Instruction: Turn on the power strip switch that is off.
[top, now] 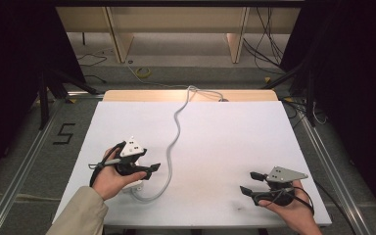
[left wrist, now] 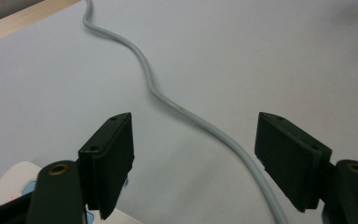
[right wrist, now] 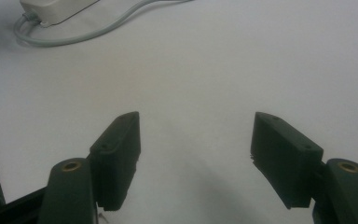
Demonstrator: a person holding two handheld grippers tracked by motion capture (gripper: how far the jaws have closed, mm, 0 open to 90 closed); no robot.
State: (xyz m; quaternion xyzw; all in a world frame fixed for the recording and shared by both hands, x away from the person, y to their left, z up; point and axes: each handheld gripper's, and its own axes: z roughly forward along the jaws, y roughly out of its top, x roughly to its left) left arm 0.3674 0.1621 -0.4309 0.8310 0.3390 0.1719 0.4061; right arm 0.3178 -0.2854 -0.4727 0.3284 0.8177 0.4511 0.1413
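Observation:
A grey cable [top: 176, 131] snakes from the table's back edge down to a white box [top: 136, 185] lying near the front left. The person's left hand holds my left gripper [top: 152, 170] just above that box, jaws pointing right. In the left gripper view the left gripper [left wrist: 195, 119] is open and holds nothing; the cable [left wrist: 168, 100] runs between its jaws on the table below, and the box's corner [left wrist: 14, 186] sits at the bottom left. My right gripper [top: 251, 182] hovers at the front right, pointing left. The right gripper [right wrist: 196, 116] is open over bare tabletop, with the box [right wrist: 56, 9] and cable loop [right wrist: 98, 30] far ahead.
The white tabletop [top: 225, 137] has a wooden strip [top: 245, 95] along its back edge. Around the table are grey floor, metal rails [top: 24, 156], loose black cables [top: 269, 44] and a "5" mark [top: 64, 133] taped on the floor at the left.

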